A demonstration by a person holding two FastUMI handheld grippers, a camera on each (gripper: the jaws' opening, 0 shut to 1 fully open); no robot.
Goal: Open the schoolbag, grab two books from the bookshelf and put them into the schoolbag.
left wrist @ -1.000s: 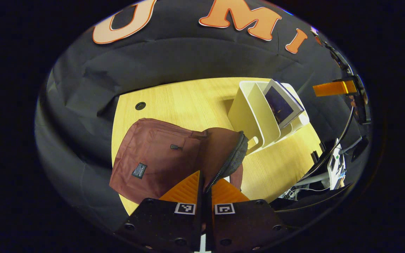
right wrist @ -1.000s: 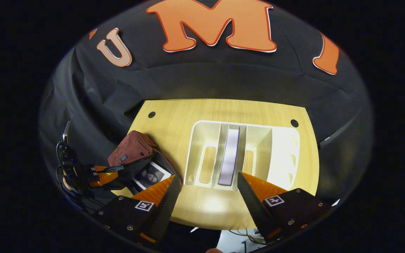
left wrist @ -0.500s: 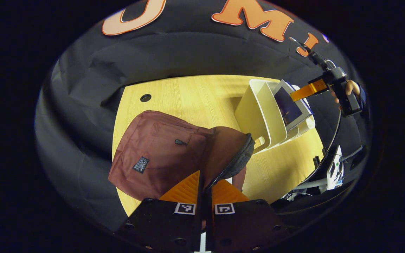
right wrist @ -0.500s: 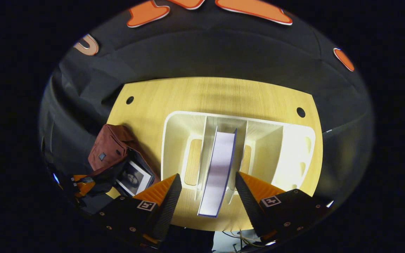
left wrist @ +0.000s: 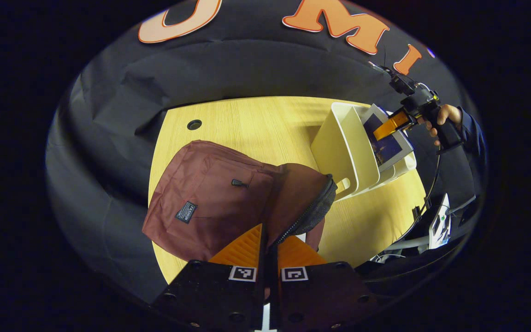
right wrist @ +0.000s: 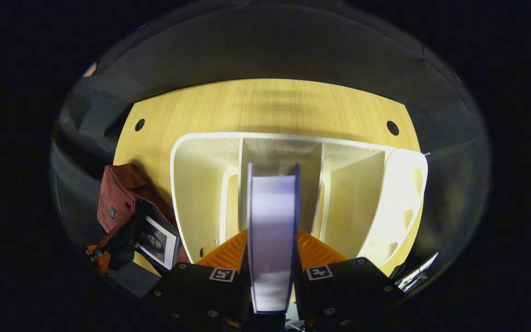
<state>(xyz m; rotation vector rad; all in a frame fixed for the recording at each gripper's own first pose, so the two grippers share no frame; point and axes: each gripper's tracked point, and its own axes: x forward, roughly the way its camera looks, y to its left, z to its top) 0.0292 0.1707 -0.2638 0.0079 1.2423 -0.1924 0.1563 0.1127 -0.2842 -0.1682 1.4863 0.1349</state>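
The maroon schoolbag [left wrist: 210, 193] lies on the wooden table, and my left gripper [left wrist: 268, 244] is shut on its zipper-edged flap [left wrist: 311, 212], holding it raised. In the right gripper view the schoolbag [right wrist: 118, 193] gapes open at the left with one book [right wrist: 157, 240] inside it, the left gripper [right wrist: 97, 256] at its mouth. A cream bookshelf [right wrist: 201, 184] stands in front. Upright in its middle slot is a second book [right wrist: 272, 207], with my right gripper [right wrist: 272, 235] shut on it, one finger on each cover. From the left gripper view, that right gripper [left wrist: 387, 128] reaches the book [left wrist: 387, 150] in the bookshelf [left wrist: 344, 147].
A light wooden table [right wrist: 270, 106] with round cable holes [right wrist: 392, 127] carries everything. A hand [left wrist: 445, 120] holds the right gripper. Cables and a small device [left wrist: 440, 226] sit off the table's right edge. The shelf's outer slots [right wrist: 353, 198] hold nothing.
My right gripper moved in over the shelf and went from open to shut around the upright book. The left gripper kept its hold on the bag's flap, hardly moving.
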